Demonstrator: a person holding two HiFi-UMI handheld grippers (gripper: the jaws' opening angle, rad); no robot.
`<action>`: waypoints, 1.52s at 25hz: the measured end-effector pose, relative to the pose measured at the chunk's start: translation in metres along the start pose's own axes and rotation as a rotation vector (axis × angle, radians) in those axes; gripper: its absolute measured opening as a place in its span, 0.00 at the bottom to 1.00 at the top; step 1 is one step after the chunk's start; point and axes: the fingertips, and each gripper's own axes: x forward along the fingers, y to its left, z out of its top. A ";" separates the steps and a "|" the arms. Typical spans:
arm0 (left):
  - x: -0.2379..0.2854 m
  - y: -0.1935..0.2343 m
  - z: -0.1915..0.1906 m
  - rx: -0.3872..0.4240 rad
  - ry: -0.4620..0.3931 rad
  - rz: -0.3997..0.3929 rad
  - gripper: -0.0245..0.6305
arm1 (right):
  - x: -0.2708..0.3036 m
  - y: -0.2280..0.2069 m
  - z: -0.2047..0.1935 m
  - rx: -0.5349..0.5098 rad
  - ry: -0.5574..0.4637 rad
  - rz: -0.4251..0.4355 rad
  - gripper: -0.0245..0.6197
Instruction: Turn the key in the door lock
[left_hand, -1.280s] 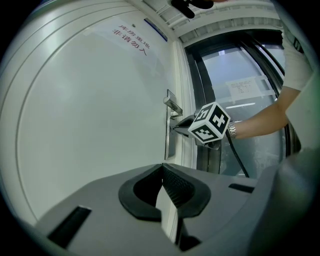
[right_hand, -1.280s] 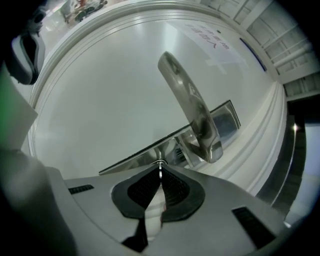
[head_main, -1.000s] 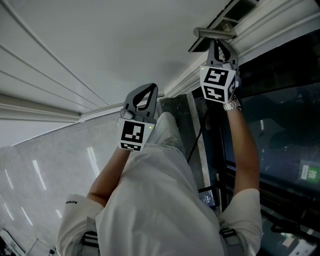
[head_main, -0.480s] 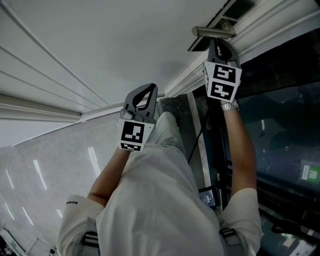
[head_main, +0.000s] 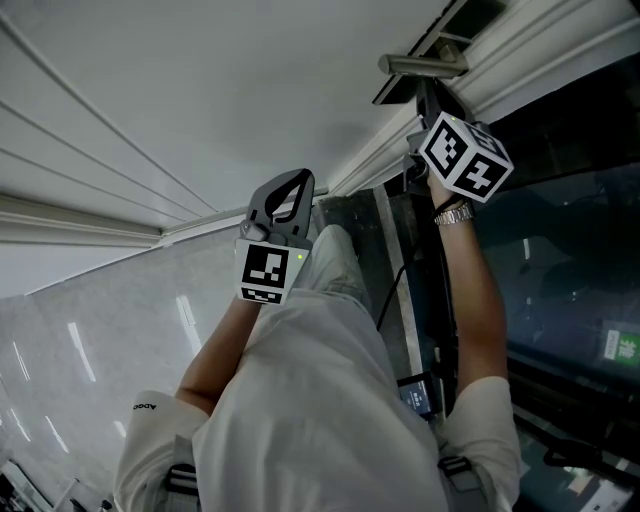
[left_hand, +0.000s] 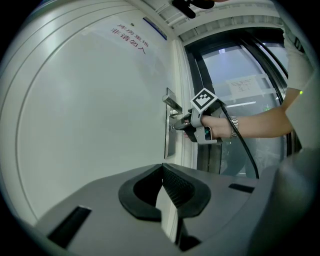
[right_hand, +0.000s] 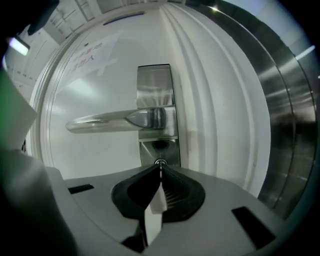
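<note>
A steel lock plate (right_hand: 155, 80) with a lever handle (right_hand: 105, 120) sits on the white door (head_main: 200, 90). Below the lever is the keyhole, where a thin key (right_hand: 160, 163) stands edge-on. My right gripper (right_hand: 160, 170) is shut on the key, its tips right at the cylinder. The left gripper view shows that right gripper (left_hand: 181, 125) pressed to the lock plate (left_hand: 169, 130), marker cube tilted. In the head view the right gripper (head_main: 425, 88) reaches under the lever. My left gripper (head_main: 290, 180) hangs back from the door, shut and holding nothing (left_hand: 161, 167).
To the right of the door runs a white moulded frame (right_hand: 210, 100), then a dark metal-framed glass panel (head_main: 560, 230). A black cable (left_hand: 246, 152) hangs from the right gripper. The person's legs and pale clothing fill the lower head view.
My right gripper has rolled about its own axis at the lock: its marker cube has swung over to the right. The left gripper has kept still.
</note>
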 end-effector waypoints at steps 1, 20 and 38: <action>0.000 0.000 0.000 -0.001 0.000 0.000 0.05 | 0.000 0.000 0.000 0.038 -0.001 0.007 0.05; 0.003 0.000 0.000 -0.005 0.000 -0.012 0.05 | -0.003 -0.007 -0.001 0.684 -0.039 0.136 0.05; 0.001 0.004 -0.002 -0.007 0.005 -0.004 0.05 | 0.000 -0.012 -0.006 1.087 -0.072 0.218 0.05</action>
